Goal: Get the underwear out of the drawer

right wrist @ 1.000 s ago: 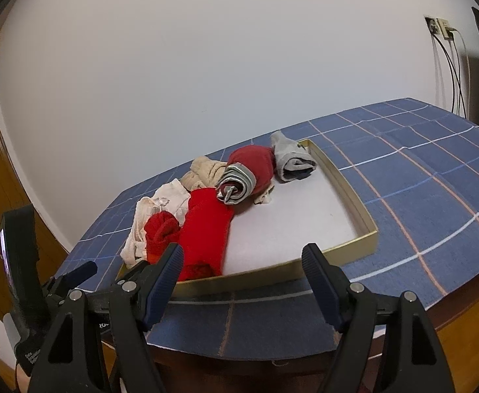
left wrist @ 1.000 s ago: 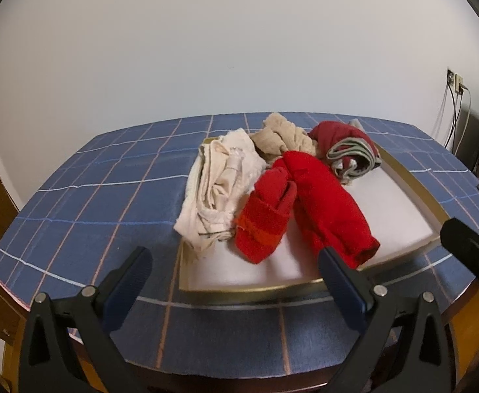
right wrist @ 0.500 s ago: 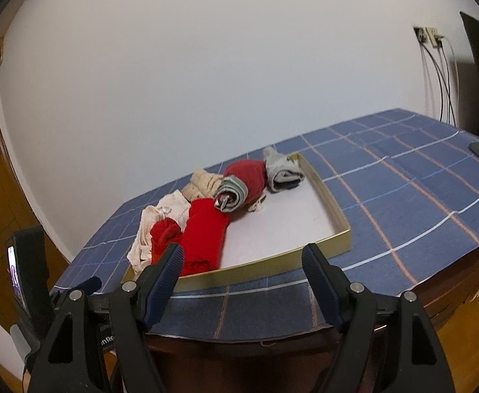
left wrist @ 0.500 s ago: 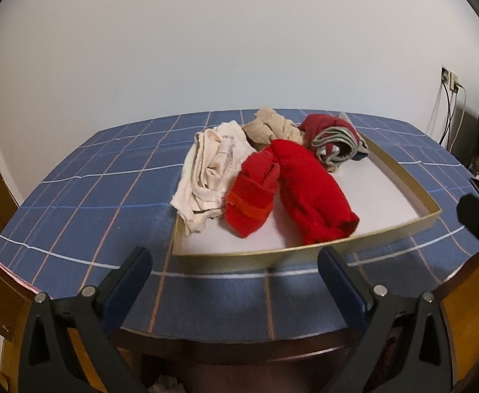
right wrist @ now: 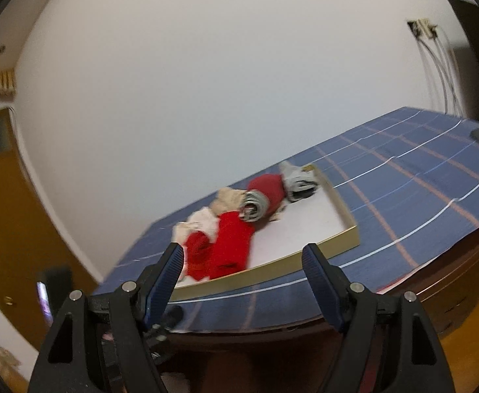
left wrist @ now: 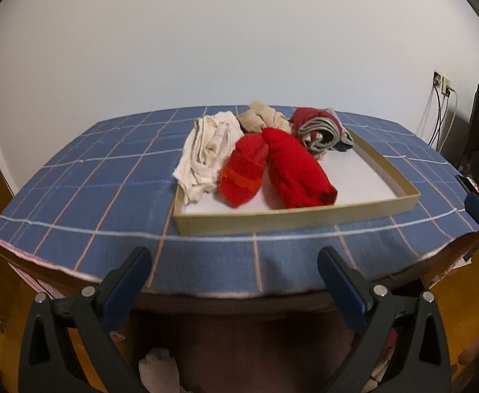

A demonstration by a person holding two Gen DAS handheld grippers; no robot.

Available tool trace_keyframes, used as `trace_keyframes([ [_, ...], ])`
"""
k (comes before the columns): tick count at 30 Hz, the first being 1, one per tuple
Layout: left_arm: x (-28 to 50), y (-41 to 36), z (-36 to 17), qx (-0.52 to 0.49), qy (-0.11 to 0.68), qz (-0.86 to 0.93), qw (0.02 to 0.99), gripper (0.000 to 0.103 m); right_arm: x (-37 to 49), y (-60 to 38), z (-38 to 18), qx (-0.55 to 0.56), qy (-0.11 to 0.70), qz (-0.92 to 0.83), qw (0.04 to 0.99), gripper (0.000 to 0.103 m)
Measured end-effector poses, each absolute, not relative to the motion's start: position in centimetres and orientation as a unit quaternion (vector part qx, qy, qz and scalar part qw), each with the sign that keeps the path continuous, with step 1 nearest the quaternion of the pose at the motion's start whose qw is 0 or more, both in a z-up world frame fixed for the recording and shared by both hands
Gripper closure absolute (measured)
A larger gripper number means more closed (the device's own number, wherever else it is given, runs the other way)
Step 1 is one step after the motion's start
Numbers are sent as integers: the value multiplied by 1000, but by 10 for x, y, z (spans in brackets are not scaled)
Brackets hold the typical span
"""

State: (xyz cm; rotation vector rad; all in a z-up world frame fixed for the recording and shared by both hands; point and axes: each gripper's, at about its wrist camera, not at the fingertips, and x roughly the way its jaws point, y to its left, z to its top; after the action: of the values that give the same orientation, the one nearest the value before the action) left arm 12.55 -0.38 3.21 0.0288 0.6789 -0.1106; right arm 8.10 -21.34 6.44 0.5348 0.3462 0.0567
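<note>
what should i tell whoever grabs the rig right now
Left gripper: open, empty, short of the table edge.
Right gripper: open, empty, also short of the table.
Tray sits on the blue cloth. In it: two red rolls, a cream bundle hanging over the left rim, a beige piece, a red-grey roll.
Done: nothing taken out.
Left: pick every piece out of the tray.

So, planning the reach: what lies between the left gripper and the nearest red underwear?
In the left wrist view, between the left gripper and the red underwear: blue checked tablecloth and the drawer's front wall.
</note>
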Motion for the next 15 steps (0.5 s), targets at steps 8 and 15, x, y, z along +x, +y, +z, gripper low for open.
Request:
trace_keyframes([
  [8, 105, 8, 23, 2, 344, -57, 937, 0, 69, -207, 59, 297, 177, 75, 935, 26],
  [15, 91, 12, 20, 6, 343, -53, 938, 0, 60, -205, 55, 322, 198, 97, 921, 26],
])
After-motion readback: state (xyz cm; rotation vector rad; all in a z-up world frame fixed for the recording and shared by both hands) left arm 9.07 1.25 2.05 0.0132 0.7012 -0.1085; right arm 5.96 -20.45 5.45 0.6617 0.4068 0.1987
